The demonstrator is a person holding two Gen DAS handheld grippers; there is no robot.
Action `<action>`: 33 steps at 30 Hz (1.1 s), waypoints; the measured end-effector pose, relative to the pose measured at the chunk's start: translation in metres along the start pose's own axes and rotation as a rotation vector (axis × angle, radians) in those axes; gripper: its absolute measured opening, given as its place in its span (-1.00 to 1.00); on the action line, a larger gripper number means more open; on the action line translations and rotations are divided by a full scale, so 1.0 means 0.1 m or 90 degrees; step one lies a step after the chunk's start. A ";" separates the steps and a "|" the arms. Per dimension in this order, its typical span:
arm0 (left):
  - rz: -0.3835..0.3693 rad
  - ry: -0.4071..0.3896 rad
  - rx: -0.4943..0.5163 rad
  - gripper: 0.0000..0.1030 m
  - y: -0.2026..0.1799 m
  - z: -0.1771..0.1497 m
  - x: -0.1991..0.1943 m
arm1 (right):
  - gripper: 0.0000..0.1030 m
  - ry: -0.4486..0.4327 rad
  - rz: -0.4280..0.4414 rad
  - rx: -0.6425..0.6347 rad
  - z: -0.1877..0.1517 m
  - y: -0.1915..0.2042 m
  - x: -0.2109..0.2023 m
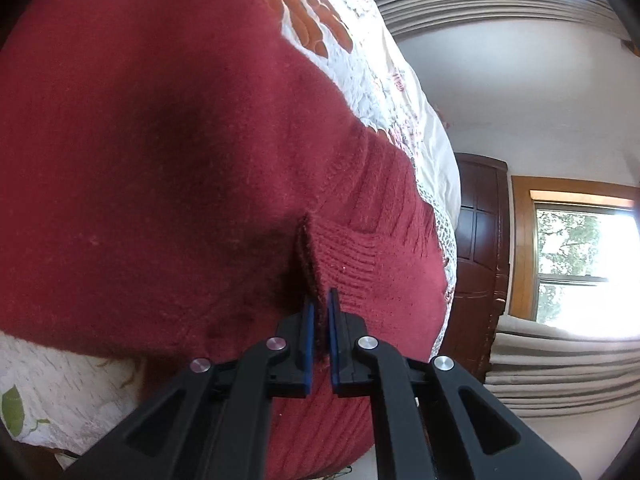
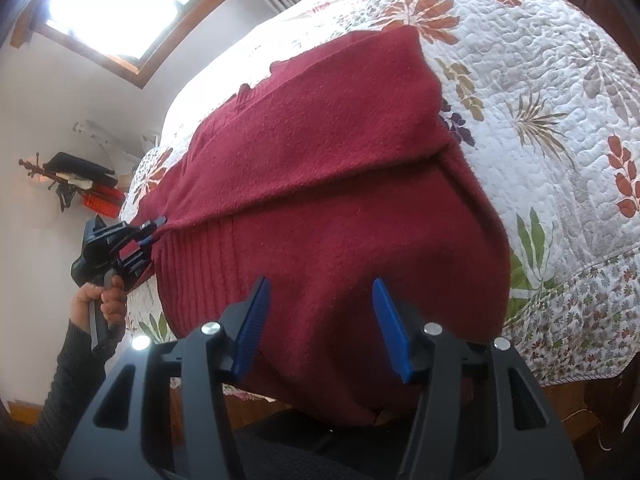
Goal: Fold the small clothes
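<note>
A dark red knitted sweater (image 2: 328, 184) lies spread on a bed, partly folded over itself, with its ribbed hem hanging over the near edge. In the left wrist view the same sweater (image 1: 140, 160) fills most of the frame. My left gripper (image 1: 320, 304) is shut on a raised fold of the ribbed hem. From the right wrist view that left gripper (image 2: 154, 230) shows at the sweater's left corner, held by a hand. My right gripper (image 2: 322, 292) stands open just above the hem's middle, its blue pads (image 2: 390, 328) apart with nothing pinched between them.
A white quilt with leaf and flower prints (image 2: 540, 120) covers the bed. A dark wooden door (image 1: 480, 256) and a window (image 1: 580, 264) stand beyond the bed's edge. A wall shelf with dark items (image 2: 76, 180) hangs at the left. Grey curtains (image 1: 560, 372) hang low.
</note>
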State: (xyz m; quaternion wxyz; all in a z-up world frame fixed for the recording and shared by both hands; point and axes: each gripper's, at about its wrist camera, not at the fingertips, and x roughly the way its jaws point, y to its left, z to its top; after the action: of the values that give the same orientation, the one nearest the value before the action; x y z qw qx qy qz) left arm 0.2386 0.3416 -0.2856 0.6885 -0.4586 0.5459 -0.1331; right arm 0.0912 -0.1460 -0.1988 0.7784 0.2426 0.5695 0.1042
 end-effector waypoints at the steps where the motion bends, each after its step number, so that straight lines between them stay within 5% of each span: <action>1: -0.002 -0.001 0.005 -0.89 -0.02 0.00 -0.01 | 0.05 0.001 -0.001 -0.004 0.00 0.02 0.01; 11: -0.022 -0.042 0.118 -0.89 -0.50 0.22 -0.23 | 0.05 0.012 -0.005 -0.008 0.00 0.06 0.07; 17: 0.053 0.018 0.042 -0.89 -0.01 0.25 0.10 | 0.05 0.012 -0.005 -0.006 0.00 0.08 0.08; 24: 0.022 -0.037 0.060 -0.89 -0.09 0.19 -0.02 | 0.07 0.010 -0.012 0.009 0.02 -0.01 0.06; 28: 0.061 -0.021 0.054 -0.89 -0.02 0.18 0.08 | 0.07 0.015 -0.008 0.010 0.03 -0.01 0.09; 33: 0.044 -0.044 0.033 -0.89 0.02 0.17 -0.01 | 0.09 0.009 -0.006 0.011 0.04 -0.04 0.07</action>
State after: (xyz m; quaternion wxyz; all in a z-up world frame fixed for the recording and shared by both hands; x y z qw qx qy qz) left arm 0.2521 0.3522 -0.2869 0.7228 -0.4261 0.5334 -0.1072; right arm 0.0967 -0.1469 -0.2056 0.7727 0.2458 0.5772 0.0970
